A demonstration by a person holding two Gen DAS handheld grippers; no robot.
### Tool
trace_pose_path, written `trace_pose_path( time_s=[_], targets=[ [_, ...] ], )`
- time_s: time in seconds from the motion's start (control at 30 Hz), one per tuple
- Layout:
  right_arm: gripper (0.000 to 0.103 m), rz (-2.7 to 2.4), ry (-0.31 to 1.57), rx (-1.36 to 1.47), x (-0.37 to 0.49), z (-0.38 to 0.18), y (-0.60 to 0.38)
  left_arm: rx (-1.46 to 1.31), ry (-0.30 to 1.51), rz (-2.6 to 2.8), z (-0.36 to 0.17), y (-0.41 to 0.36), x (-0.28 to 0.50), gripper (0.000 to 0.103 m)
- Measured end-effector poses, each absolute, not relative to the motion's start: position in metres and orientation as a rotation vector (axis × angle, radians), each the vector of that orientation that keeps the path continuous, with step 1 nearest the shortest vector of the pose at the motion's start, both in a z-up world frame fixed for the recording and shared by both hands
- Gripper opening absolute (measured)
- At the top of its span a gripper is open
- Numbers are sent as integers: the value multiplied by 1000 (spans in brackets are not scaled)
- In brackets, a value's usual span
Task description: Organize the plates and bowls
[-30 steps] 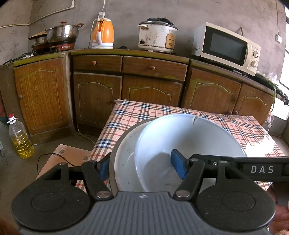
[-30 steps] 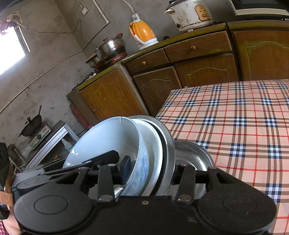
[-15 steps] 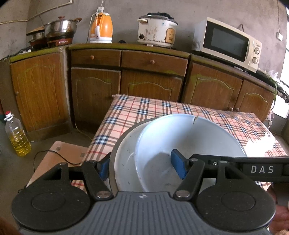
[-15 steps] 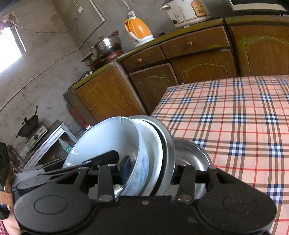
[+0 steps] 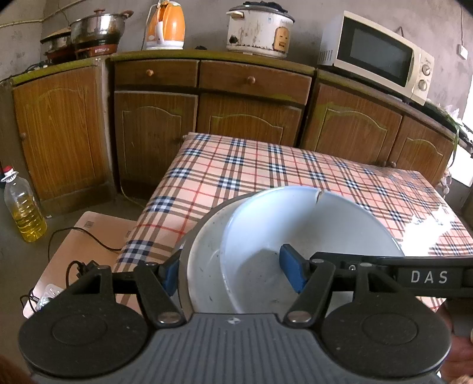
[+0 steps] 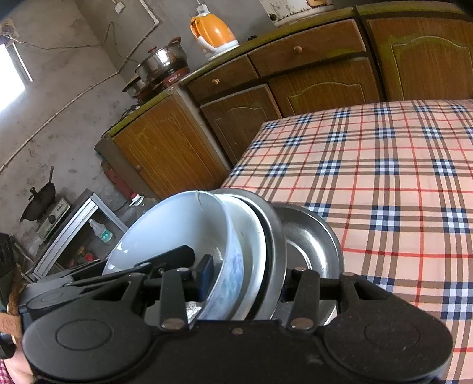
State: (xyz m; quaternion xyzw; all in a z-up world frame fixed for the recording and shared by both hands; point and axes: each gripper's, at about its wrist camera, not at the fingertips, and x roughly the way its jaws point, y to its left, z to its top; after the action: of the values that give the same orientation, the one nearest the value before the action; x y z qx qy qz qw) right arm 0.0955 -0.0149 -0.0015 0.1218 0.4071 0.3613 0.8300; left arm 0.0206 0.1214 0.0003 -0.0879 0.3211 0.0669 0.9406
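The left gripper (image 5: pixel 232 273) sits at six o'clock in its own view, its jaws part-way apart and clamped across the near side of a stack of dishes: one blue pad presses the outside of the grey metal plate (image 5: pixel 195 233), the other lies inside the white bowl (image 5: pixel 310 224). The white bowl, with a crack in its far rim at twelve o'clock, nests in a wider white dish (image 5: pixel 204 265), which rests in the metal plate. The right gripper (image 6: pixel 245 279) grips the opposite side of the same stack, jaws narrower than the left pair; its inner pad lies inside the white bowl (image 6: pixel 177 227) and its outer finger is behind the metal plate (image 6: pixel 278 236). Its black finger bar crosses the left view from three o'clock.

In the right view a smaller steel bowl (image 6: pixel 310 236) shows just behind the stack, toward two o'clock; whether it touches the table is hidden. The stack is tilted, over the near left corner of the table (image 5: pixel 266 168) with its checked cloth.

Beyond, at twelve o'clock, stand wooden cabinets (image 5: pixel 251 115). On their top, from ten to two o'clock: a steel pot (image 5: pixel 100 26), an orange kettle (image 5: pixel 165 25), a rice cooker (image 5: pixel 260 29), a microwave (image 5: pixel 375 56). An oil bottle (image 5: pixel 22 206) stands on the floor at nine o'clock.
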Motion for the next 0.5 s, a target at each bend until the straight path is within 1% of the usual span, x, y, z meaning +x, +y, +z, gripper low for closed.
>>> trace_pose_path(
  time_s=[0.5],
  targets=[
    [52,760,897,251,108,-25,-11,-202,684,141,-20,124,31,69]
  ],
)
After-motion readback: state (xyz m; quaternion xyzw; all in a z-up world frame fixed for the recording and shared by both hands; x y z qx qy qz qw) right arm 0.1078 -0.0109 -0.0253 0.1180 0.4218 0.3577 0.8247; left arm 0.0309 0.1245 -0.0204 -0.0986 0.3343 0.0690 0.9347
